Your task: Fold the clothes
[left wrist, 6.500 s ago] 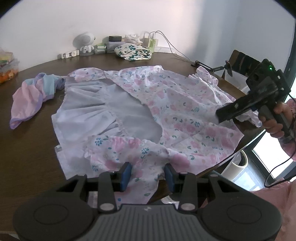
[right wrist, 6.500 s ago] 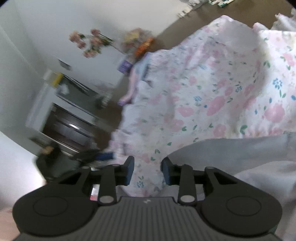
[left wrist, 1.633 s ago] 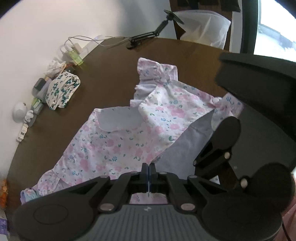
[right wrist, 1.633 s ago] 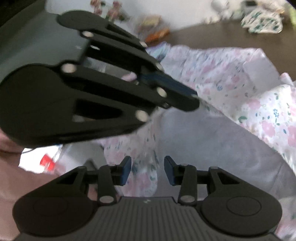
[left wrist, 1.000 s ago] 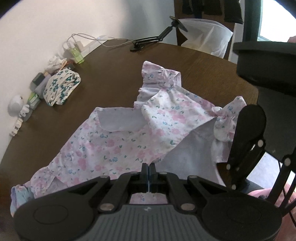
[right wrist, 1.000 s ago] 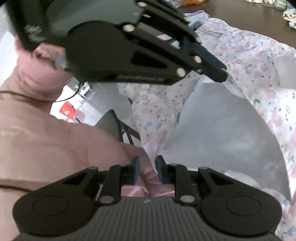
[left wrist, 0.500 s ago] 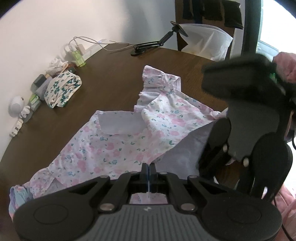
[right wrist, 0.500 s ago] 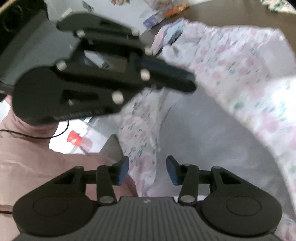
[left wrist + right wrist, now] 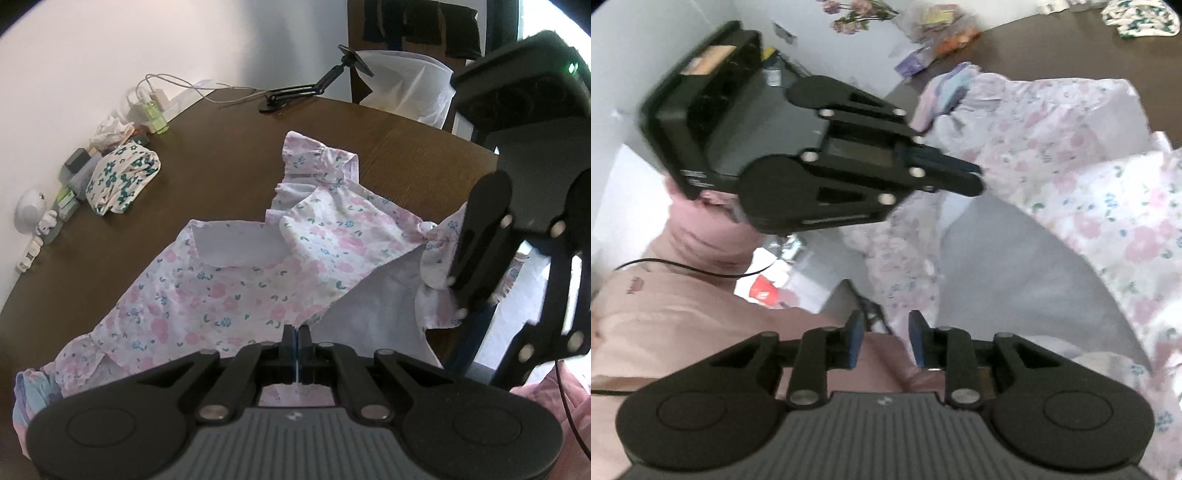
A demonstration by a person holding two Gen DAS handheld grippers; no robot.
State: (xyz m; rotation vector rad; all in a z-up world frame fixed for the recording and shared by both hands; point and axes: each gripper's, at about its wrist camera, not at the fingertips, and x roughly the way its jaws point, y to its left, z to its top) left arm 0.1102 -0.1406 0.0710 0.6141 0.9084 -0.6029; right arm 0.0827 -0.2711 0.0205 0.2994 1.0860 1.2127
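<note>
Pink-flowered white cotton dress (image 9: 258, 280), partly folded so its plain pale lining shows, lies spread across a dark brown round wooden desk (image 9: 207, 155), with one edge hanging over the near rim. The black left gripper (image 9: 296, 341) tilts steeply down over that near edge. Its blue-padded fingers (image 9: 288, 339) are pressed fully together, pinching the hem of the dress where flowered cloth meets lining.

The black right gripper (image 9: 884, 341) points gently downward from beyond the desk's rim, toward the person's pink sleeve (image 9: 687, 314) and the hanging cloth. Its fingers (image 9: 854, 341) stand apart and are closing. The hanging flowered edge sits just ahead of them; the picture is blurred there, so it seems no cloth lies between the pads. In the left wrist view this gripper (image 9: 476, 325) stands upright beside the dress's ruffled sleeve (image 9: 439, 251).

Further back on the desk, well apart from the dress, lie a rolled white cloth with teal flowers (image 9: 122, 177), a small green bottle (image 9: 157, 118) and a black phone stand (image 9: 295, 92).
</note>
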